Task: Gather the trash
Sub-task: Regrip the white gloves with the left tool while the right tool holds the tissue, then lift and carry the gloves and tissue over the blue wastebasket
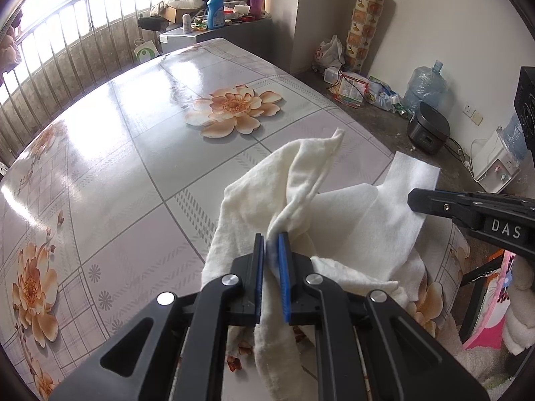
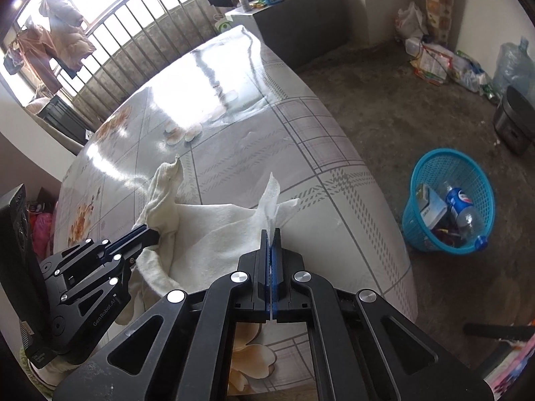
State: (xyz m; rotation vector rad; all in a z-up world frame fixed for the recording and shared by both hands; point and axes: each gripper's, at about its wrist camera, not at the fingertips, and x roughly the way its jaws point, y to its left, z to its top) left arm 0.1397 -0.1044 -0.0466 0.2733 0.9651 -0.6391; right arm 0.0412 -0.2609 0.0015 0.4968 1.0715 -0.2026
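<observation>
Left wrist: left gripper (image 1: 272,239) clamped on a fold of the cream cloth (image 1: 267,180), which lies bunched at the near edge of the bench (image 1: 133,127). A thin white tissue (image 1: 378,207) lies on the cloth; the right gripper (image 1: 413,197) reaches it from the right.

Right wrist: right gripper (image 2: 271,234) jaws closed on a pinched-up peak of the tissue (image 2: 272,197); no gap shows. The blue basket (image 2: 448,200) on the floor, well apart from the bench, already holds a bottle (image 2: 464,214).

Handling: tissue likely very light, limp and easy to tear, so the bunched peak is the right hold. The cloth is soft and may drag along if snagged.
</observation>
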